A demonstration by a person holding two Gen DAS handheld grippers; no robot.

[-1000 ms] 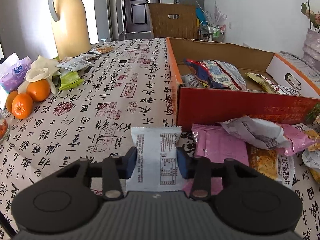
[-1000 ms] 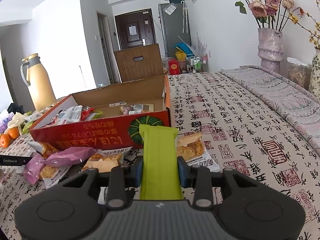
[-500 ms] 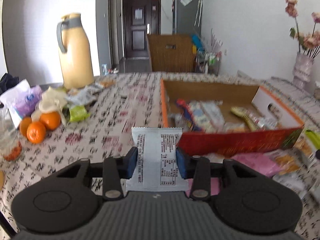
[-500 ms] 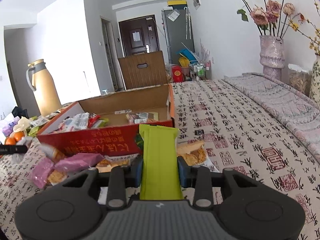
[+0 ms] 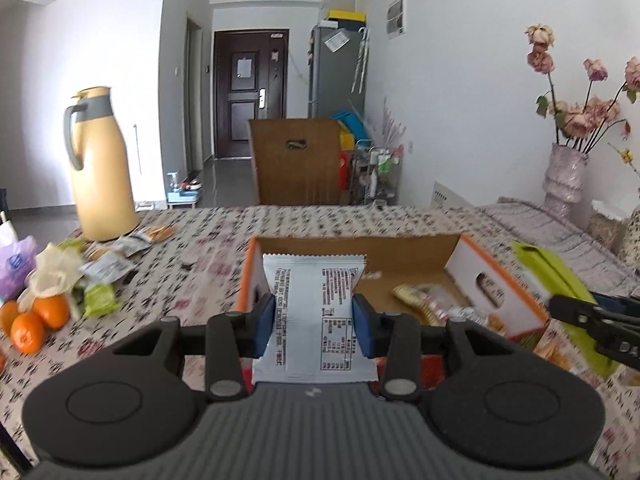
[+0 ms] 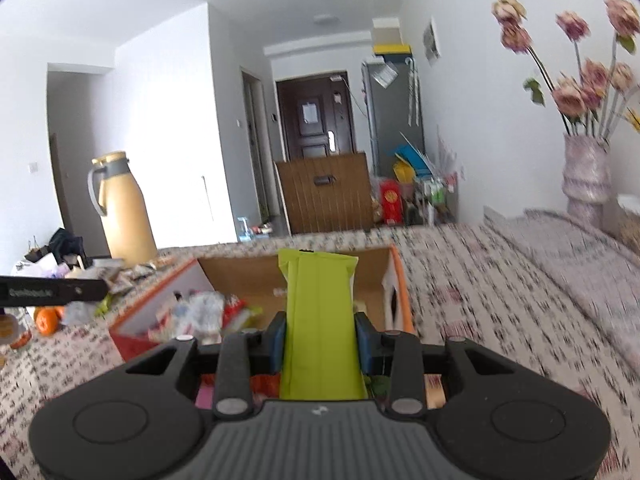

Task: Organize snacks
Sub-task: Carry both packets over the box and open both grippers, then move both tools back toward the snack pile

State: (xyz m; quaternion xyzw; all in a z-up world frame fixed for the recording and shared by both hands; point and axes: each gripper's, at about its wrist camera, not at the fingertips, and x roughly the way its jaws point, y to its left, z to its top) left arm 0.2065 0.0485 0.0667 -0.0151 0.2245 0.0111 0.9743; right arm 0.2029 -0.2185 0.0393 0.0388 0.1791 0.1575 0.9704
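My left gripper point(image 5: 314, 326) is shut on a white snack packet point(image 5: 316, 304) with printed text, held above the near wall of the orange cardboard box point(image 5: 500, 292). My right gripper point(image 6: 320, 342) is shut on a lime-green snack packet point(image 6: 320, 320), raised over the same box point(image 6: 396, 276). The left wrist view shows that green packet point(image 5: 556, 284) and the right gripper at the right edge. Several snack packets point(image 6: 200, 316) lie inside the box. A black part of the left gripper point(image 6: 48, 291) crosses the left edge of the right wrist view.
A yellow thermos jug point(image 5: 102, 168) stands at the table's far left, with loose packets point(image 5: 108, 268) and oranges point(image 5: 40, 320) near it. A vase of dried flowers point(image 5: 568, 176) stands at the far right. More snacks point(image 5: 556, 354) lie in front of the box.
Both grippers have risen with their packets and tilted up, so the view now looks over the box toward the room. The snacks in front of the box have dropped below the view.
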